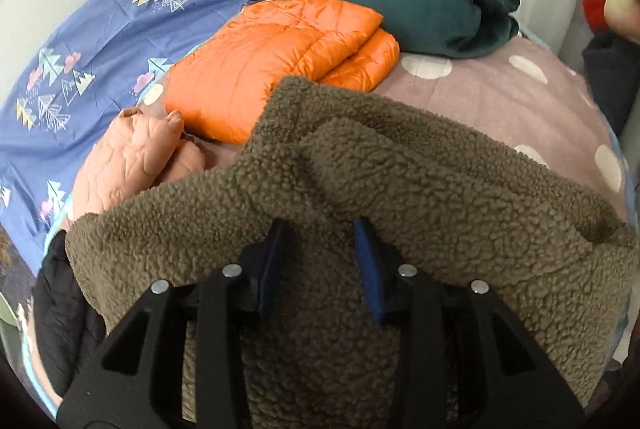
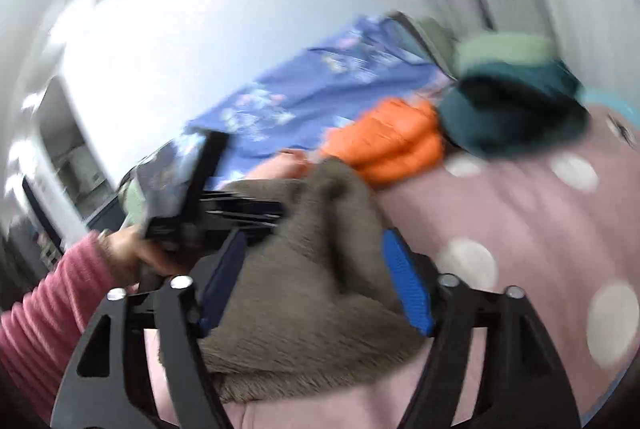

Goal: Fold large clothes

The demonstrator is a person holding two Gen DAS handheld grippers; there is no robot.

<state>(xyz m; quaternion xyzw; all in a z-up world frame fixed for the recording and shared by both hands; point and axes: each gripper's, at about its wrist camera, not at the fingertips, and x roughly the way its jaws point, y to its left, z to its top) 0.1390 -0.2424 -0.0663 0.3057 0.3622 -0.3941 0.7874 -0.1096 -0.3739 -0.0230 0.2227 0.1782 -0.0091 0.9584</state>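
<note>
A brown fleece jacket (image 1: 400,189) lies bunched on the pink dotted bed cover (image 1: 500,89). My left gripper (image 1: 322,229) is over it with jaws apart, fleece between the blue pads, not pinched. In the blurred right wrist view, my right gripper (image 2: 312,241) is open over a corner of the same fleece (image 2: 304,309), pads either side of the cloth. The left gripper body (image 2: 208,197), held by a hand in a pink sleeve, shows at the left of the right wrist view.
A folded orange puffer jacket (image 1: 280,61), a folded dark green garment (image 1: 432,9) and a peach quilted garment (image 1: 132,161) lie further back. A blue patterned sheet (image 1: 92,49) covers the left. A black garment (image 1: 60,317) sits at the near left edge.
</note>
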